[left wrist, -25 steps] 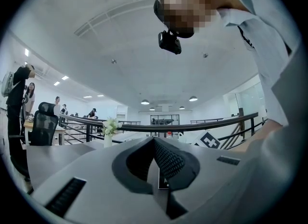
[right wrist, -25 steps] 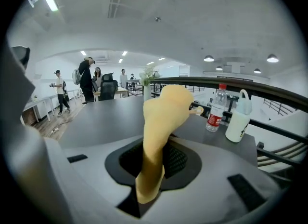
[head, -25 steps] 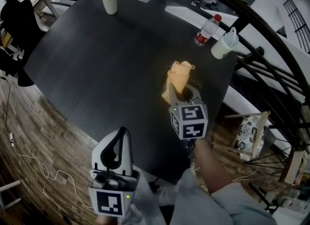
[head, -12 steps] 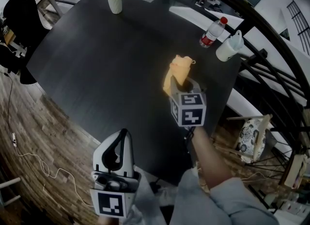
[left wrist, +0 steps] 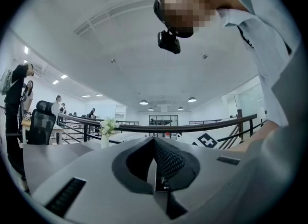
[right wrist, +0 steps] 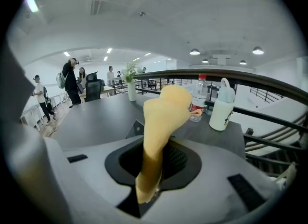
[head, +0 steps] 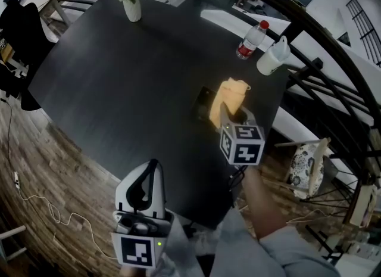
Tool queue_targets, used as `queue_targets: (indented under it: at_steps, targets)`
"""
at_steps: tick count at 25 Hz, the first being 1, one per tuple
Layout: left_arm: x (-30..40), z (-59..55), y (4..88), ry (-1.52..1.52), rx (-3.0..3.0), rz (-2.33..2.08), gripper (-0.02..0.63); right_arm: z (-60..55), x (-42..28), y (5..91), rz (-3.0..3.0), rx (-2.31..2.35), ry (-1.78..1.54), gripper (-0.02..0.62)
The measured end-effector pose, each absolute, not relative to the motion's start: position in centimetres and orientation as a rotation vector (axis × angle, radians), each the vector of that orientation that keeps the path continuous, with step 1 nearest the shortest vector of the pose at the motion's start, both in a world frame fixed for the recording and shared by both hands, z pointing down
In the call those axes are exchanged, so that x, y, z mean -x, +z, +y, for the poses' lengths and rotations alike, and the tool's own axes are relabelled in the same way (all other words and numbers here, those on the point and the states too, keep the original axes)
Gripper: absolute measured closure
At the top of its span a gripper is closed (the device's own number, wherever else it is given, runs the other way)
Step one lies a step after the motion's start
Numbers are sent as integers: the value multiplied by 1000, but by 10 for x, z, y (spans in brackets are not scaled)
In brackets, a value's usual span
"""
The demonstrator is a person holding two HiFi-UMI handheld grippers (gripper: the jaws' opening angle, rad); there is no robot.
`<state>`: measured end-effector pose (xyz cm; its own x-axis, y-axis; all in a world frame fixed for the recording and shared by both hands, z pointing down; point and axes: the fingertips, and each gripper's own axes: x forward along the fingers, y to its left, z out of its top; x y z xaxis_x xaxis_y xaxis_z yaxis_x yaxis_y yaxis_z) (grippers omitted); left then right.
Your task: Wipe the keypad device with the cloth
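The left tongs [head: 151,164] are held low and close to the body, short of the surface's near edge, tips pointing forward, with the jaws pressed together and nothing between them. The right tongs [head: 231,114] are reached out ahead over the surface, their marker cube [head: 243,145] facing up, jaws clamped on a cloth [right wrist: 163,112] that stands up from between them. The right forearm [head: 262,201] is stretched forward and bare, with a pale sleeve [head: 289,253] bunched at the elbow.

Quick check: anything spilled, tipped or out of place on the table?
Nothing stands out. The water bottle, white jug and vase stand upright, no spill shows on the table, and the cloth is pinched in the right gripper near the keypad device.
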<state>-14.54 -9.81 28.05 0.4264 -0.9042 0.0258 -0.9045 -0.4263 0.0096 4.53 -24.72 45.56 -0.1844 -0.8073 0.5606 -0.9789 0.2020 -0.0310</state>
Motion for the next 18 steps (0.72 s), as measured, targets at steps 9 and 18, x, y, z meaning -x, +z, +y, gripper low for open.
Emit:
queue_targets:
  at_steps: [9, 18]
  targets:
    - [130, -95, 278, 12, -2662, -1634, 594, -218, -84, 462, -2002, -1709, 583, 525]
    - [119, -90, 275, 11, -2687, -1610, 594, -197, -118, 462, -1940, -1760, 589, 525]
